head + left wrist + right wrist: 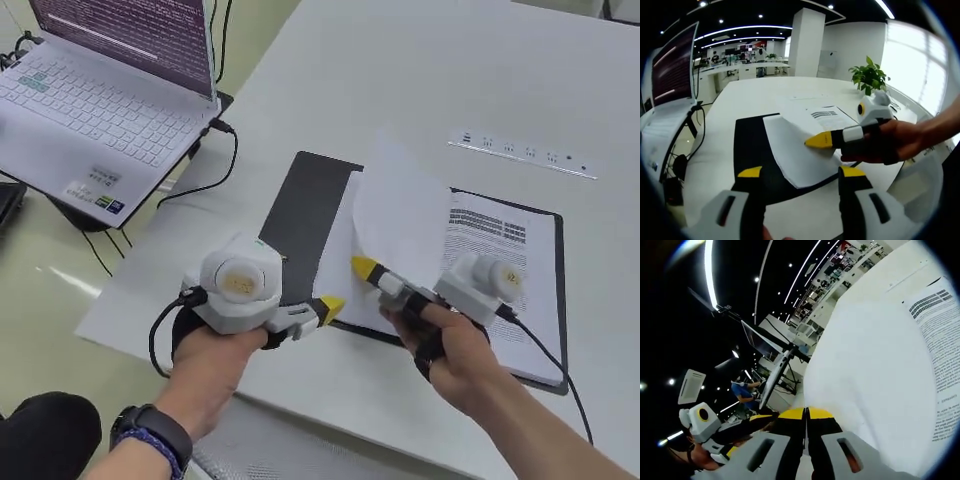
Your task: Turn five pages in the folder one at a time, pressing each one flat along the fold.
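So the right gripper (pixel 364 267) has its yellow tips squeezed together on the lower left edge of a white page (pixel 400 205), pretty much dead centre of the head view. In its own view the two jaws sit closed at the bottom middle, with the sheet spreading off to the right. The page is lifted off the folder (pixel 305 205) and curls upward. It stands between the black left cover and the printed sheet (pixel 510 260) that lies flat on the right half. The hand (pixel 450 345) holding that gripper is at the lower right of the head view.

The left gripper (pixel 801 173) is spread wide with nothing between the jaws. In its own view the yellow tips are at the bottom, either side of the near corner of the raised page, and I can't tell if they touch it. In the head view it sits lower left of centre, with its tip right at the near edge of the folder.

The folder lies open on a white table (pixel 420 70), mid frame, close to the near edge. An open laptop (pixel 100 90) is upper left, off the table's left side, with a black cable (pixel 215 170) plugged into its side. A white power strip (pixel 520 152) is upper right, well apart from the folder. The left gripper view also catches a potted plant (pixel 869 75) at upper right.
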### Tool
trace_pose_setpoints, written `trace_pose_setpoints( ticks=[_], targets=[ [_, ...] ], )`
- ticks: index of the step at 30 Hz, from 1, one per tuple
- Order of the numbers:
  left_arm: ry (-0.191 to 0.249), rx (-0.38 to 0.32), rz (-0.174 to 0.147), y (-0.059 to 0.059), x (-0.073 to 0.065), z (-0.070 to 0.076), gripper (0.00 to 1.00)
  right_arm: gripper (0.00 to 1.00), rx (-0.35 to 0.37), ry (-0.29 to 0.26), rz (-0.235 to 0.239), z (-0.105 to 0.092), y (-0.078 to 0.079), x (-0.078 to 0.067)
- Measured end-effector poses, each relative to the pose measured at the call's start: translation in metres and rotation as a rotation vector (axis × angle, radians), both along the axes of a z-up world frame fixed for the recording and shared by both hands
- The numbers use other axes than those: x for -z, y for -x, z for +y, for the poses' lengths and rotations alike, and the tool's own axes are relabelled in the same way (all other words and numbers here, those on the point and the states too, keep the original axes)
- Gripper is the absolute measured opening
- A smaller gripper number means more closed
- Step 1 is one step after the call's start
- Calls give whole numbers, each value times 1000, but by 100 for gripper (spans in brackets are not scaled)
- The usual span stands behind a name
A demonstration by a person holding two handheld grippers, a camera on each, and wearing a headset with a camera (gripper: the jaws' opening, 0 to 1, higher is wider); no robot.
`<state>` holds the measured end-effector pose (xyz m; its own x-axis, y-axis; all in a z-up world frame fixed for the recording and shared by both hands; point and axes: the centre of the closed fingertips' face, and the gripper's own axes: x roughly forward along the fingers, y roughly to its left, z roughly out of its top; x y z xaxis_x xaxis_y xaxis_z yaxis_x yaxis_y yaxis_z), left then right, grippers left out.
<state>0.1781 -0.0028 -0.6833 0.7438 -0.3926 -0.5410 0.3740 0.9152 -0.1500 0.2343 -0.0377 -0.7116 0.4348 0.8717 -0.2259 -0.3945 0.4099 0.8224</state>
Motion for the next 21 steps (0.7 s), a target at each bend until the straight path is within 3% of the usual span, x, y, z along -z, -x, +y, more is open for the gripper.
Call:
trace_pose_setpoints(
  ticks=[14, 21],
  targets=[
    [12, -21, 14, 3, 5, 12, 59, 0, 14, 30, 90, 16, 2, 31],
    [15, -24, 18, 3, 7, 15, 60, 0, 25, 67, 132, 21, 2, 55]
  ],
)
